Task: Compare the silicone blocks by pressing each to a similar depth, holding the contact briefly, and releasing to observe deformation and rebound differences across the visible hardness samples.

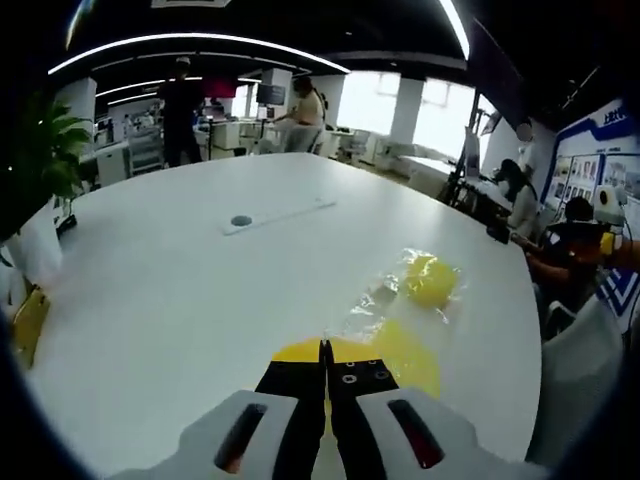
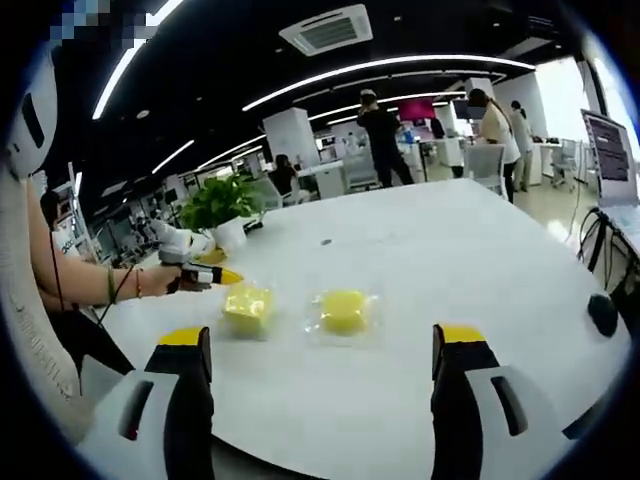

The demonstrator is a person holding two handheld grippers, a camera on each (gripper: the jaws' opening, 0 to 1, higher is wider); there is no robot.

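Your surface is a large white table [image 2: 480,270] in an open-plan office with curved ceiling light strips, a ceiling air vent [image 2: 327,28], a potted plant [image 2: 222,205] at the table's far corner, a dark round object [image 2: 603,313] near its right edge, and people standing among desks beyond. On it lie 2 yellow silicone blocks in clear bags, the left block [image 2: 247,306] and the right block [image 2: 343,310] just beside each other. Your left gripper [image 1: 325,372] has its jaws closed together with nothing between them, tips over the near block; your right gripper [image 2: 320,352] stands wide open, empty, short of both blocks.
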